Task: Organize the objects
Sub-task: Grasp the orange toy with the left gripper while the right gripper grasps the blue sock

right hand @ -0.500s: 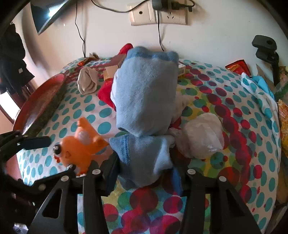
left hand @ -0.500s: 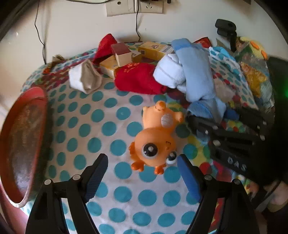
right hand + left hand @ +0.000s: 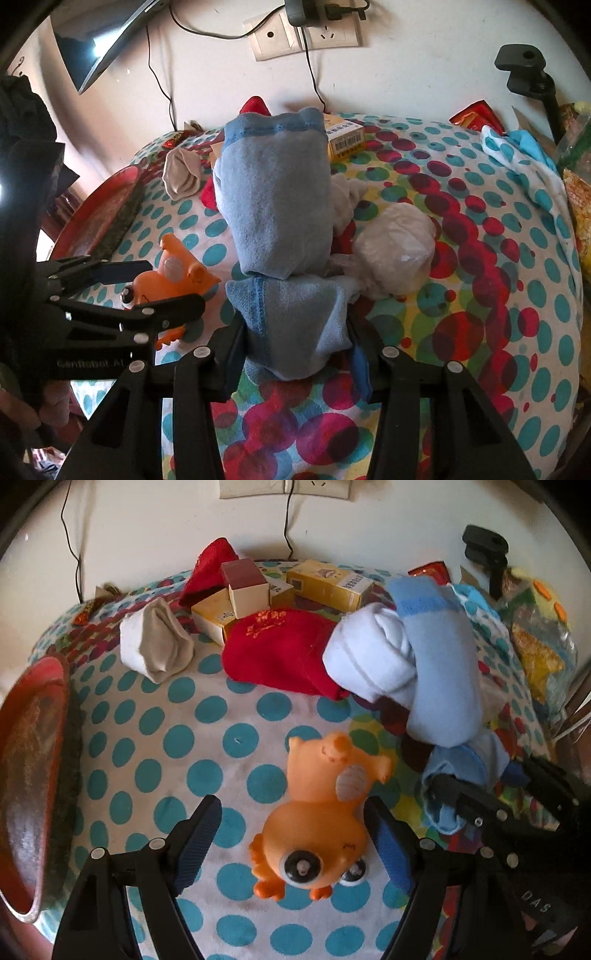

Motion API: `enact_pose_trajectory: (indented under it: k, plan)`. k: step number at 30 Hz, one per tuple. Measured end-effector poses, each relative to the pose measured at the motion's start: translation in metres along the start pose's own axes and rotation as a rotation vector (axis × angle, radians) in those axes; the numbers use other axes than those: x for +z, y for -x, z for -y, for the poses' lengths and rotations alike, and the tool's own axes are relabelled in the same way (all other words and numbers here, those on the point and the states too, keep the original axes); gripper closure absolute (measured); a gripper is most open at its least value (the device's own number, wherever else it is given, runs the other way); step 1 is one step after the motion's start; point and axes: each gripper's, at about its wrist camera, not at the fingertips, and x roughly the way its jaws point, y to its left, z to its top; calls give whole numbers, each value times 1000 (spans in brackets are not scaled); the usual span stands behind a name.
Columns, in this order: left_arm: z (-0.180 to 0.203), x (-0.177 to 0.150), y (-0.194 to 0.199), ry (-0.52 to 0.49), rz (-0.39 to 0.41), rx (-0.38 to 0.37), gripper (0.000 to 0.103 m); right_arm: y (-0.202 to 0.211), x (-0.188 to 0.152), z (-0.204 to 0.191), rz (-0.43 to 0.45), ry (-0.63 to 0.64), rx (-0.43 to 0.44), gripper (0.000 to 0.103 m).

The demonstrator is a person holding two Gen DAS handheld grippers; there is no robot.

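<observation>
An orange toy animal (image 3: 321,819) lies on the dotted cloth, between the fingers of my left gripper (image 3: 295,834), which is open around it; the right finger is close to or touching it. The toy also shows in the right wrist view (image 3: 173,275), with the left gripper (image 3: 147,284) around it. My right gripper (image 3: 295,350) is shut on a light blue sock (image 3: 280,236), which stands up in front of the camera. That sock also shows in the left wrist view (image 3: 439,657), with the right gripper (image 3: 476,794) at its lower end.
A red tray (image 3: 29,768) lies at the left edge. At the back lie a red sock (image 3: 280,653), a beige sock (image 3: 159,646), a white sock (image 3: 369,657) and yellow boxes (image 3: 332,583). A white plastic bundle (image 3: 395,247) sits right of the blue sock. Wall sockets and cables are behind.
My left gripper has moved forward, so the orange toy now sits between its fingers. The right gripper still holds the blue sock, nearly unmoved.
</observation>
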Motion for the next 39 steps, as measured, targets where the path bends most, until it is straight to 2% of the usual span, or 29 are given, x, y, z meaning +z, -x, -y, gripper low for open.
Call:
enact_pose_trajectory:
  k: [2, 4, 8, 14, 21, 29, 39]
  plan:
    - [-2, 0, 0, 6, 5, -40, 30, 2, -1, 1, -1, -7, 4, 58]
    - [0, -2, -2, -3, -10, -59, 48, 4, -2, 2, 1, -11, 4, 58]
    - [9, -5, 2, -56, 3, -18, 48, 8, -4, 1, -2, -14, 1, 58]
    - [11, -14, 13, -82, 13, -1, 48, 18, -7, -5, 5, -2, -21, 58]
    - [-5, -17, 35, -49, 49, 20, 48, 29, -9, -17, 11, 14, -42, 58]
    - [-53, -24, 61, 23, 87, 78, 48, 35, -10, -37, 7, 38, -54, 58]
    - [-151, -31, 93, 156, 131, 171, 48, 32, -7, -83, -5, 111, -69, 58]
